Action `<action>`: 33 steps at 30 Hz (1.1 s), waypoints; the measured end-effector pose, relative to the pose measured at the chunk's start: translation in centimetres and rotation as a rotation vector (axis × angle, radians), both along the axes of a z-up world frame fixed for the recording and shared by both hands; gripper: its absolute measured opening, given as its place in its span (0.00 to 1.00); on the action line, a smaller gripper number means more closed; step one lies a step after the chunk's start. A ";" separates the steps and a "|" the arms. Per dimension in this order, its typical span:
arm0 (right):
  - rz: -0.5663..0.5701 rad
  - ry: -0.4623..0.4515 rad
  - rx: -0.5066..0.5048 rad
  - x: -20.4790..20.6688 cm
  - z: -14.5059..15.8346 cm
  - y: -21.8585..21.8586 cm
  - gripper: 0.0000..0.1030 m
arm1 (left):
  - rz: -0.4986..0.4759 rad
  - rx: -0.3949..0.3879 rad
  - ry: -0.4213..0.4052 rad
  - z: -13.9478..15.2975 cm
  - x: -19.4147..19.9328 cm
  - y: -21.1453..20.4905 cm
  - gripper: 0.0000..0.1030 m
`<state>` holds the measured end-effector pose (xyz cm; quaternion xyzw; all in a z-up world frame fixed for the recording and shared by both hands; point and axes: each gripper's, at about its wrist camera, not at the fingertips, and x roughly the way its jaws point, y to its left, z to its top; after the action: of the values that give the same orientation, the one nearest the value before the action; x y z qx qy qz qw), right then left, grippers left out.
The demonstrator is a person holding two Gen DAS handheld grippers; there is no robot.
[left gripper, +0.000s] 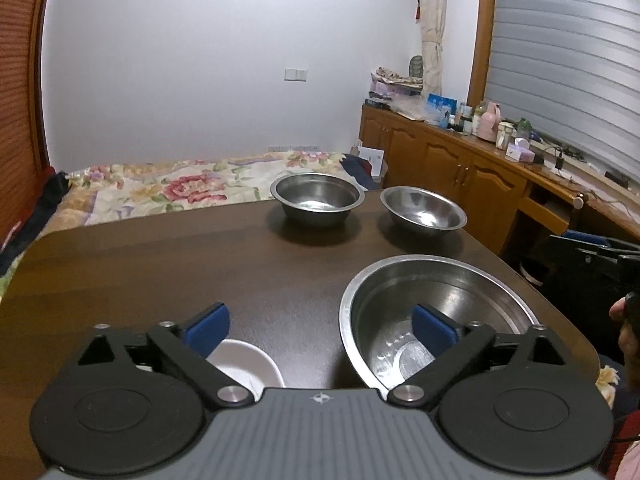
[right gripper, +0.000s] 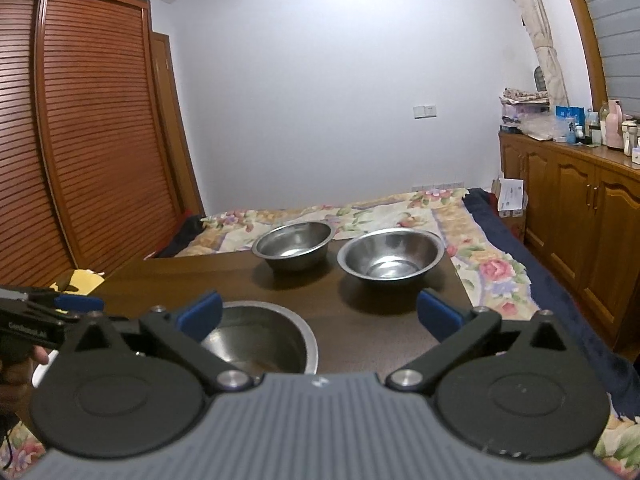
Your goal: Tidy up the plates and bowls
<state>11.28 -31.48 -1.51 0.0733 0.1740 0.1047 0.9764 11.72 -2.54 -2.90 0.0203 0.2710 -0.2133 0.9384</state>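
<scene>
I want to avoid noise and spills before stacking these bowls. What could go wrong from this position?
1. The far right steel bowl stands close to the table's corner; a push could send it off.
2. The white bowl lies partly hidden under the left gripper; lowering blindly may knock it.
3. The large steel bowl has a thin, smooth rim that may slip from the open fingers.

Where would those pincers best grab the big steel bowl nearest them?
Probably by the rim: the big steel bowl sits upright and open, its wall too wide to span. The left gripper, open, could come from above, one finger inside and one outside the near-left edge.
</scene>
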 end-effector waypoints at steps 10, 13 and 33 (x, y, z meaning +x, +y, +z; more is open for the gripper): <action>0.014 -0.011 -0.048 0.5 0.9 0.3 1.00 | 0.017 0.031 0.011 0.4 0.9 0.0 1.00; 0.019 -0.017 -0.049 0.5 1.3 0.2 1.00 | 0.030 0.036 0.013 0.5 1.1 0.2 1.00; 0.080 0.007 -0.117 6.0 4.5 -0.6 1.00 | 0.020 0.127 -0.056 5.1 5.7 1.4 1.00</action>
<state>17.24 -32.10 3.02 0.0096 0.1862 0.1329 0.9734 17.38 -1.10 2.18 0.0831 0.2578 -0.1854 0.9446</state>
